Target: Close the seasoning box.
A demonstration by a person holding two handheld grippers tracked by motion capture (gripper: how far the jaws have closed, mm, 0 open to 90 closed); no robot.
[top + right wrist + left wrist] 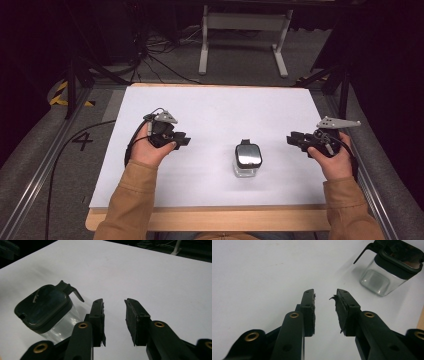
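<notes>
- You are holding the left gripper [184, 141] in your left hand [150, 147], over the left half of the white sheet [215, 107] that is covering the table [210, 219].
- Its jaws are pointing to the right, toward the middle of the sheet, and they are standing apart with a clear gap between them; nothing is sitting in that gap.
- In the left gripper view, the left gripper [325, 297] is showing worn black pads [339, 307], with a small torn piece hanging from the right one.
- You are holding the right gripper [294, 138] in your right hand [334, 159], near the right edge of the sheet, and its jaws are pointing to the left.
- In the right gripper view, the right gripper [114, 304] is also having its jaws parted, with only the white sheet between them.
- The glass jar [248, 160] is standing upright on the sheet between the two grippers, a little nearer to your side of the table, and neither gripper is touching it.
- The jar is having a clear square body and a dark lid [248, 154] with a black clasp at the far side.
- In the left gripper view the jar [387, 270] is lying beyond the jaws at the upper right; in the right gripper view the jar [47, 312] is sitting just beside the left jaw.
- A grey plate [338, 122] is riding on top of the right gripper.
</notes>
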